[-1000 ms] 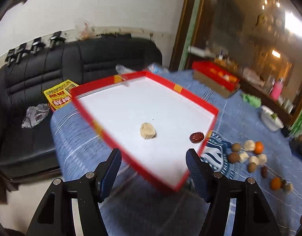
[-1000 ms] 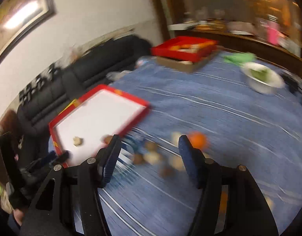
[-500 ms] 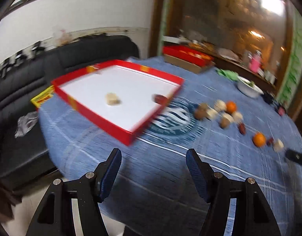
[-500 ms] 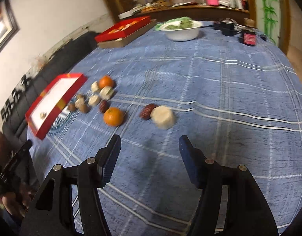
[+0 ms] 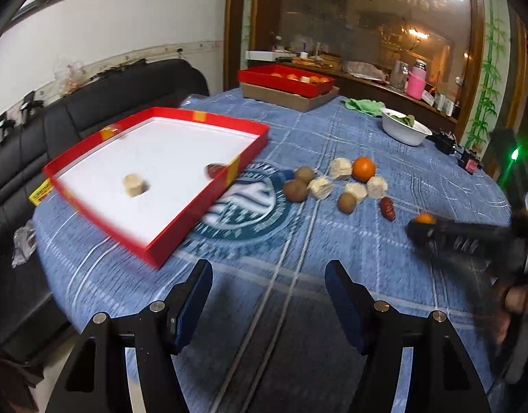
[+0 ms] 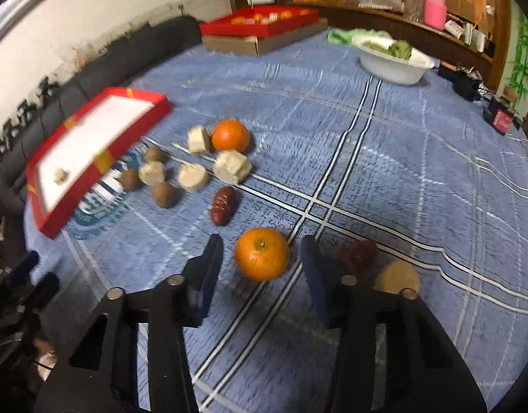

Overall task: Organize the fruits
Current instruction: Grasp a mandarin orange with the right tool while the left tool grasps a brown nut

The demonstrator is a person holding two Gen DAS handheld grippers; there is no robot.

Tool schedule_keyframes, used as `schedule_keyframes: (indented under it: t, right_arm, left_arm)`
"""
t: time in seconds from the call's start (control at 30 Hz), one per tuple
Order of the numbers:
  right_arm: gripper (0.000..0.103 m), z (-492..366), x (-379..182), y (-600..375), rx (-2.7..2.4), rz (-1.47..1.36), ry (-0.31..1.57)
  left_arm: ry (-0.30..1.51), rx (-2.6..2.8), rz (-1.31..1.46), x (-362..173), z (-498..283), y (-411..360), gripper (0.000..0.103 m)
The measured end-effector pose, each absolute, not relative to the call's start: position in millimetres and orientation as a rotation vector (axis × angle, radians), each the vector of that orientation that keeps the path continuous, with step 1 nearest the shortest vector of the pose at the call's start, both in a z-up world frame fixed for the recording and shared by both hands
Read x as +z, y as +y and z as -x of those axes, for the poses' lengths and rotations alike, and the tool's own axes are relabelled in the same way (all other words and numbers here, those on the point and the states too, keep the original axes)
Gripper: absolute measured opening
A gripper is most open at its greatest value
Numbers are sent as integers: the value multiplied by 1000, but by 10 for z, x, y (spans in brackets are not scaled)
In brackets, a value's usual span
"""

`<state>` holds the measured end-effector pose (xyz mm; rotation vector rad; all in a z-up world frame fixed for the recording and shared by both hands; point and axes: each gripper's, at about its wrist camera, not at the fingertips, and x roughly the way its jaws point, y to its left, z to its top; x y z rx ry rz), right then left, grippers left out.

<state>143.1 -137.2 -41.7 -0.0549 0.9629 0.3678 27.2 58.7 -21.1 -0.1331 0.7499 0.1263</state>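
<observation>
A red tray with a white floor (image 5: 92,167) (image 6: 102,124) lies at the table's left and holds a beige block (image 5: 135,184) and a dark red date (image 5: 214,169). A cluster of fruits lies to its right: an orange (image 5: 363,168) (image 6: 230,135), brown round fruits (image 5: 294,190), beige blocks (image 6: 232,166) and a date (image 6: 223,204). My right gripper (image 6: 262,263) is open with a second orange (image 6: 262,254) between its fingers, untouched. My left gripper (image 5: 269,296) is open and empty over bare cloth near the front edge.
A date (image 6: 358,254) and a beige piece (image 6: 398,275) lie just right of the right gripper. A white bowl of greens (image 6: 394,58), a second red box on cardboard (image 6: 260,24) and a black sofa (image 5: 92,96) stand behind. The right gripper shows in the left wrist view (image 5: 470,237).
The right gripper has moved down and forward so the near orange now lies between its fingers. The left gripper has swung right, away from the tray.
</observation>
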Motion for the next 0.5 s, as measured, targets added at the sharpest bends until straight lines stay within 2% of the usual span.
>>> schedule_keyframes:
  t: [0.07,0.4,0.47,0.5]
  right_arm:
    - [31,-1432,-459,-1340,368,78,958]
    - [31,-1443,-390,-1555,395,-35,933]
    - [31,-1446,-385,-1570,408,-52,930]
    - [31,-1449,-387,-1568,415,-56,930]
  left_arm:
    - [759,103,117,-199,-438,501,66]
    - [872,16,105,-333,-1262,46,66]
    - [903,6,119,-368,-1376,22,58]
    - [941,15,116,-420,-1457,16,41]
